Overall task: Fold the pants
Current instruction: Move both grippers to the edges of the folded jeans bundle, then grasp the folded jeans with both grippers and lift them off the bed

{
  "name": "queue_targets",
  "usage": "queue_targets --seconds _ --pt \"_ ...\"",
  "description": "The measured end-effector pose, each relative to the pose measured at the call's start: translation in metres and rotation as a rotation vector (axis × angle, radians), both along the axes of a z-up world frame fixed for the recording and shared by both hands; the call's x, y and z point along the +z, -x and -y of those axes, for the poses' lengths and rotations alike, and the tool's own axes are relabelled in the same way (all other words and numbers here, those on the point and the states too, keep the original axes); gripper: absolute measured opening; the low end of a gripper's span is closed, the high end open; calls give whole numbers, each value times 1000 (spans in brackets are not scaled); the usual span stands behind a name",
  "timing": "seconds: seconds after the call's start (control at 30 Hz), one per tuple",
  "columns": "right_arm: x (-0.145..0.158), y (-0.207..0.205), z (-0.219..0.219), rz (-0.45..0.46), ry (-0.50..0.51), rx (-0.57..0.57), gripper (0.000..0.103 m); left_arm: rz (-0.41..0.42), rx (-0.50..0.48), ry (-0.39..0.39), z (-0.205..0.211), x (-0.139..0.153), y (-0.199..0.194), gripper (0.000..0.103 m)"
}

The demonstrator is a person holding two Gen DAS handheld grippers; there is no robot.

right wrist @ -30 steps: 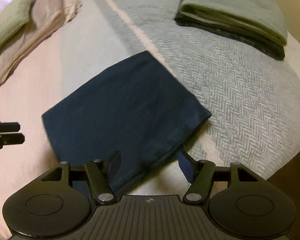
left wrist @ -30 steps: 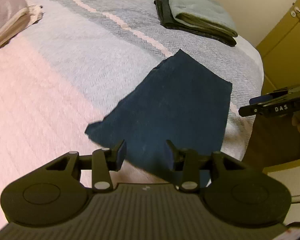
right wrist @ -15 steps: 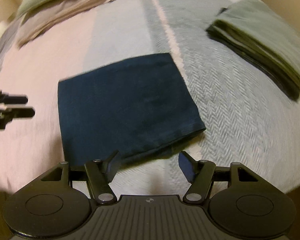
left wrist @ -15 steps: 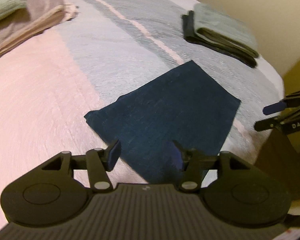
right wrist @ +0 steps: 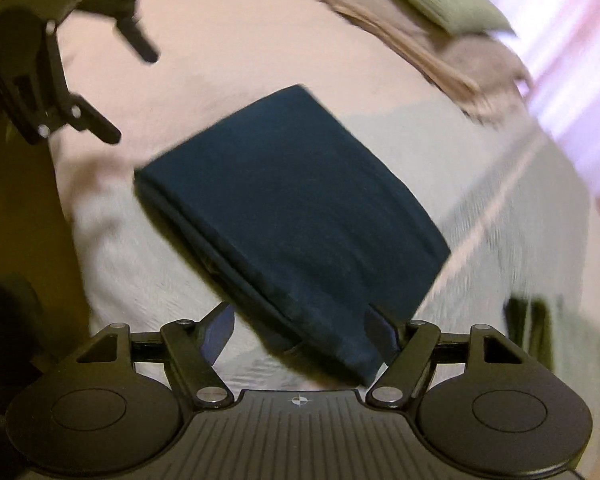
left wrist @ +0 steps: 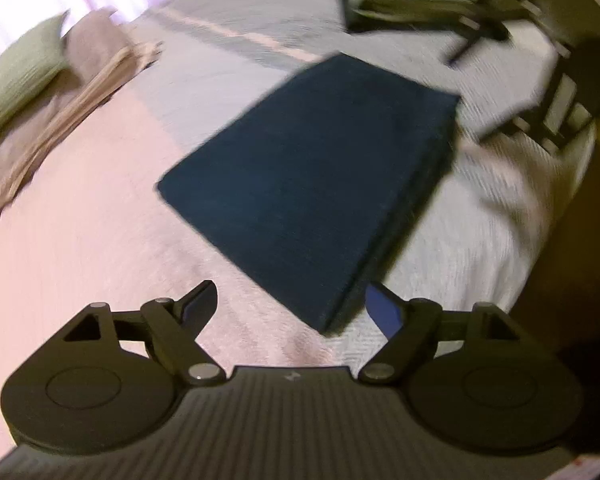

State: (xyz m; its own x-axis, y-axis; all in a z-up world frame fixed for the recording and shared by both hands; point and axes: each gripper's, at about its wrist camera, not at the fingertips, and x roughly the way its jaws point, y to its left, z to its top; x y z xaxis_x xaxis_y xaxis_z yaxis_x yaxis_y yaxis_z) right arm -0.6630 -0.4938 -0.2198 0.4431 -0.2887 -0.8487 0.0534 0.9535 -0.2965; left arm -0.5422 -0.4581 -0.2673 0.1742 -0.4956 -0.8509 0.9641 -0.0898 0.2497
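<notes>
Left claw (left wrist: 288, 308): fingers spread, empty, poised just short of the near corner of the pants (left wrist: 320, 184).
Right claw (right wrist: 300, 330): fingers spread wide either side of a corner of the pants (right wrist: 296, 208), not pinching it.
Pants: dark blue, folded into a flat rectangle, lying on the bed (left wrist: 100, 240) near its edge.
Folded clothes (left wrist: 404, 8): grey-green stack, beyond the pants, blurred.
Pillow (left wrist: 16, 80): green, at the far corner, on beige cloth (left wrist: 64, 108).
</notes>
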Motion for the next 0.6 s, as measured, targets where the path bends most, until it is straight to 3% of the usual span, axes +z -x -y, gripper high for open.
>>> queue_targets --seconds 0.17,0.23,0.3,0.43,0.57,0.6 --pt "-65 -2 -1 -95 157 199 71 66 -126 7 3 -47 28 79" --pt "-96 6 -7 -159 269 330 74 82 -160 12 4 -63 37 79" --pt "-118 15 -12 -163 407 432 77 109 -179 40 5 -75 45 82" --pt "-142 17 -6 -108 527 459 77 134 -164 78 8 -90 52 84" --pt "-147 8 6 -75 537 474 76 186 -159 100 10 -96 62 88" --pt "-141 4 10 -79 501 458 64 204 -164 102 10 -96 63 88"
